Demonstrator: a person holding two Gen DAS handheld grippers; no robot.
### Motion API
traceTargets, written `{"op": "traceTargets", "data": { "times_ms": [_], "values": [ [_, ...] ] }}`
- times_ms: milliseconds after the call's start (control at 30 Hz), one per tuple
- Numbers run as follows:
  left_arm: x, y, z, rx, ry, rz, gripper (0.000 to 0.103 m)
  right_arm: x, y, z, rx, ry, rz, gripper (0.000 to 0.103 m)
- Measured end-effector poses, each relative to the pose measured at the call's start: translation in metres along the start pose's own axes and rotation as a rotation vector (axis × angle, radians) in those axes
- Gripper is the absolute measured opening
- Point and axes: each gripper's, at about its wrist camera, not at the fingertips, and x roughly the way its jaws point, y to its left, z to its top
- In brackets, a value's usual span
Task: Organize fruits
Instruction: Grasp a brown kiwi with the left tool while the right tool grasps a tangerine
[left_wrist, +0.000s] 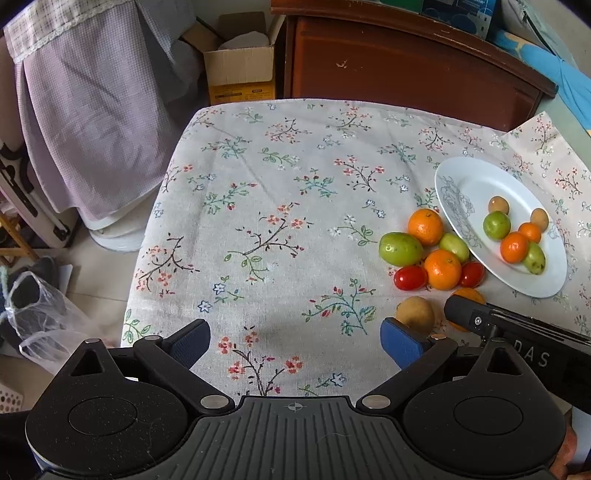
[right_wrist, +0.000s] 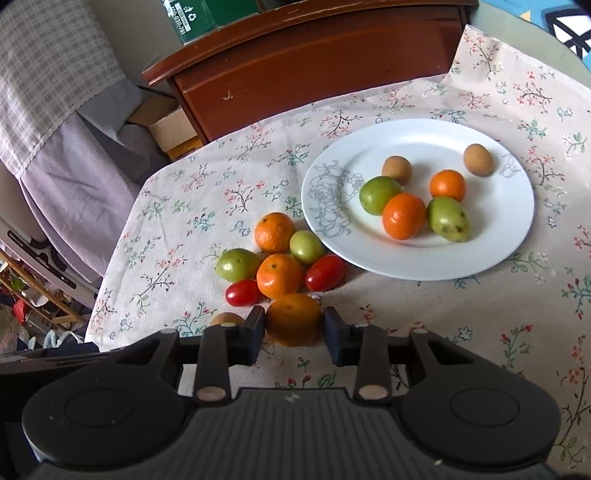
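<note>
A white plate (right_wrist: 417, 144) on the floral cloth holds two oranges, two green fruits and two brown fruits. Left of it lies a loose cluster: oranges (right_wrist: 279, 276), green fruits (right_wrist: 237, 264) and red tomatoes (right_wrist: 325, 272). My right gripper (right_wrist: 293, 326) has its fingers on both sides of an orange (right_wrist: 293, 319) at the near end of the cluster, touching or nearly touching it. A brown fruit (left_wrist: 414, 314) lies just left of it. My left gripper (left_wrist: 295, 338) is open and empty over bare cloth, left of the cluster (left_wrist: 430, 251).
The table ends at the left and far edges of the cloth (left_wrist: 258, 184). A dark wooden cabinet (left_wrist: 406, 62) stands behind the table. A cardboard box (left_wrist: 240, 66) and draped lilac fabric (left_wrist: 92, 110) are at the far left.
</note>
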Motion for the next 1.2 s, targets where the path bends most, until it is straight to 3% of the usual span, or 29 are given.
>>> {"op": "traceTargets", "data": {
  "times_ms": [533, 867, 967, 1133, 1200],
  "values": [
    [-0.004, -0.028, -0.005, 0.085, -0.077, -0.123, 0.098, -0.027, -0.032, -0.012, 0.049, -0.032, -0.047, 0.034],
    [-0.001, -0.045, -0.013, 0.145, -0.114, -0.183, 0.094, -0.036, -0.049, -0.017, 0.105, -0.051, -0.03, 0.034],
    [0.001, -0.049, -0.015, 0.159, -0.133, -0.18, 0.084, -0.036, -0.052, -0.017, 0.122, -0.053, -0.021, 0.034],
    [0.008, -0.049, -0.015, 0.149, -0.105, -0.182, 0.051, -0.036, -0.053, -0.019, 0.115, -0.06, -0.015, 0.034],
    [0.01, -0.047, -0.014, 0.135, -0.097, -0.196, 0.045, -0.036, -0.054, -0.019, 0.121, -0.062, -0.009, 0.034]
  ]
}}
